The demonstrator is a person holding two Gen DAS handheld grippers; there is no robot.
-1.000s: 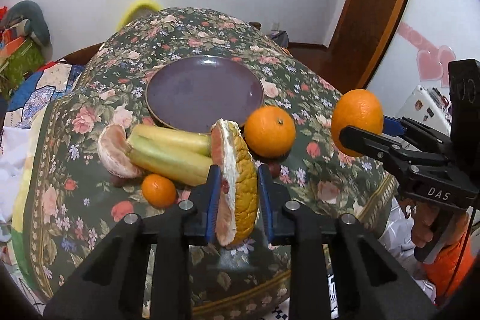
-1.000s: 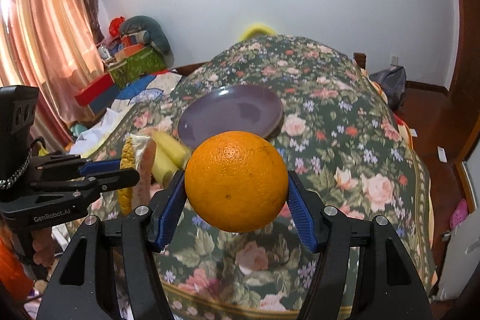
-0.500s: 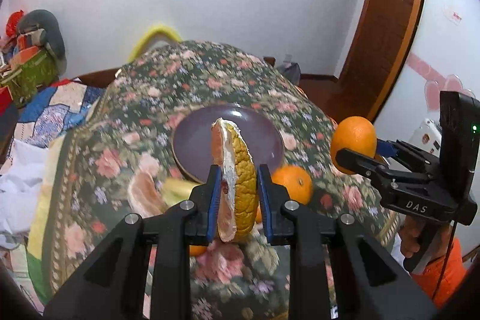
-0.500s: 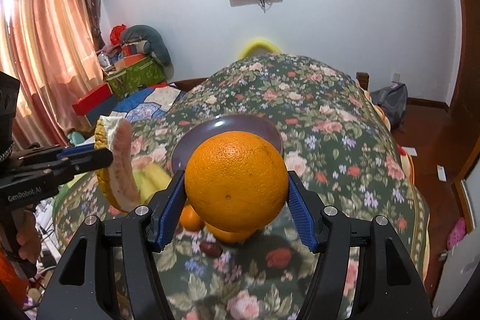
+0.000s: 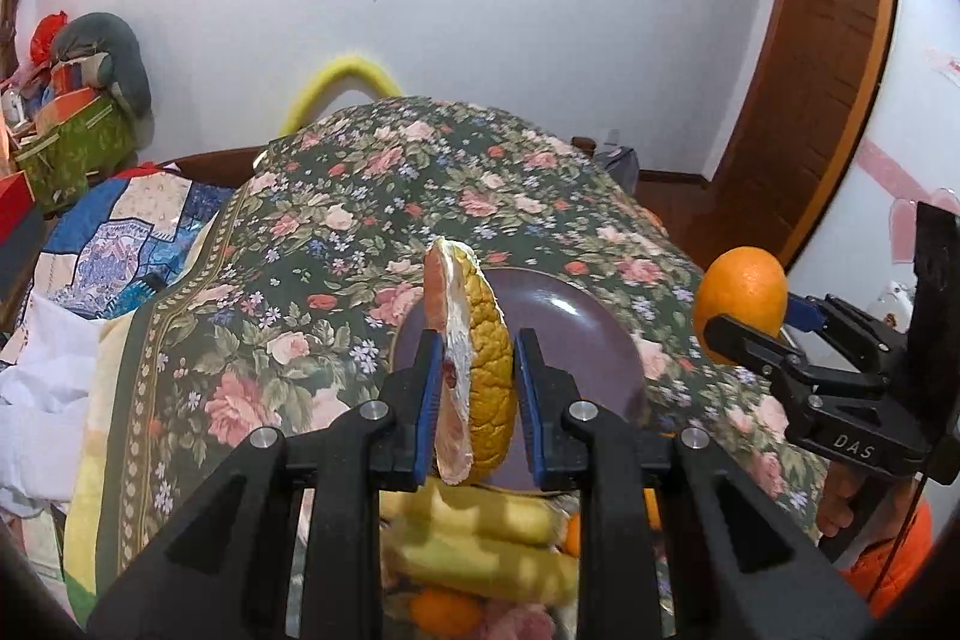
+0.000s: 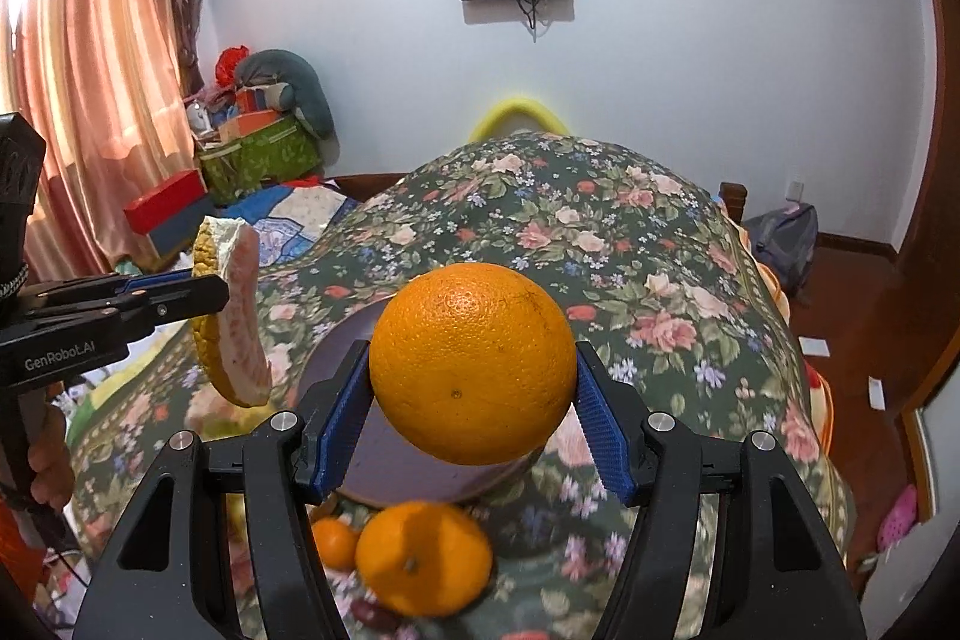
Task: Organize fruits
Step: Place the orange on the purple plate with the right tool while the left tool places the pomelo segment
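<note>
plate (image 5: 576,316) — glossy, smooth | tablecloth (image 5: 360,196) — floral cloth | orange (image 6: 474,364) — dimpled

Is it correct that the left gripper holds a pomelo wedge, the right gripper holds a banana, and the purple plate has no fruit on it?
Not quite. The right gripper holds an orange, not a banana, as the right wrist view shows. The rest stands: the left gripper holds the pomelo wedge, and the purple plate has no fruit on it.

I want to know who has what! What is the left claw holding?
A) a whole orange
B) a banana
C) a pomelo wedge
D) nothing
C: the left claw is shut on a pomelo wedge with yellow rind and pink flesh; the orange is in the right claw.
</note>
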